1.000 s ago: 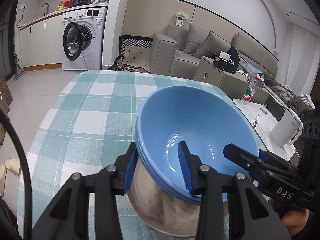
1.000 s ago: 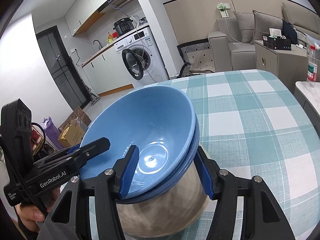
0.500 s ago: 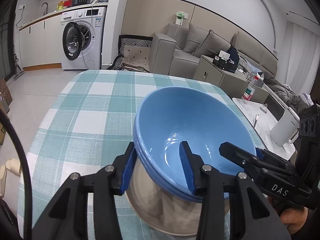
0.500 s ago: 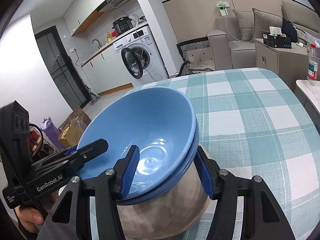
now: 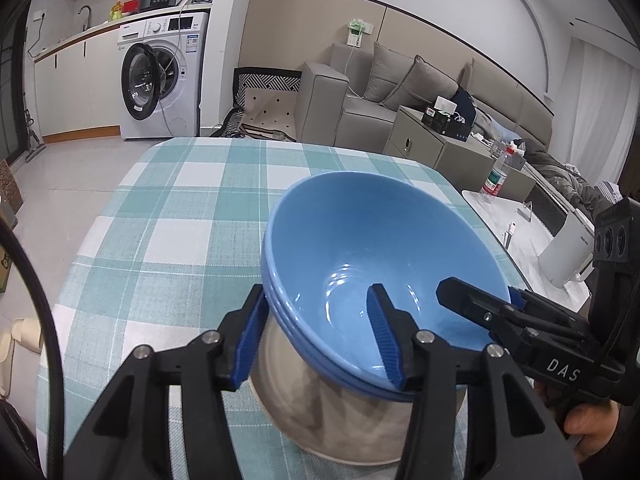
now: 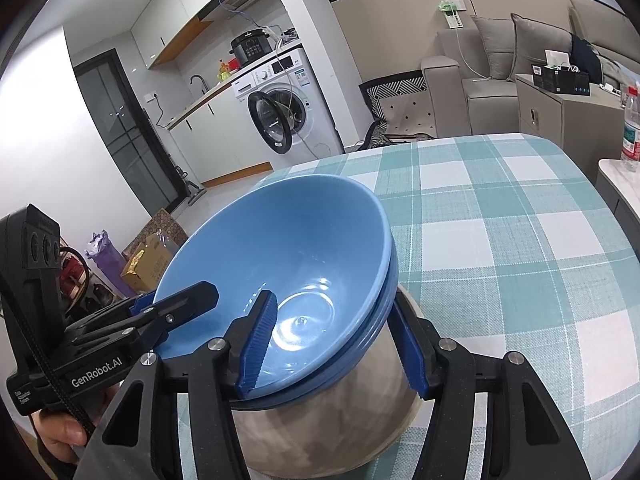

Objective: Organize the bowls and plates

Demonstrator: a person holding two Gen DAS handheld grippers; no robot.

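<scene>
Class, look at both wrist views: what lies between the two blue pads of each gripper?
In each view, the near rim of the blue bowls lies between the pads. The left gripper straddles one side, jaws opening; the right gripper straddles the other.

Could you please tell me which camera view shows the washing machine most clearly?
The left wrist view shows the washing machine best: its front faces the camera, with the control panel and open door plainly visible. In the right wrist view the washing machine is also fully visible, but stands at an angle.
</scene>
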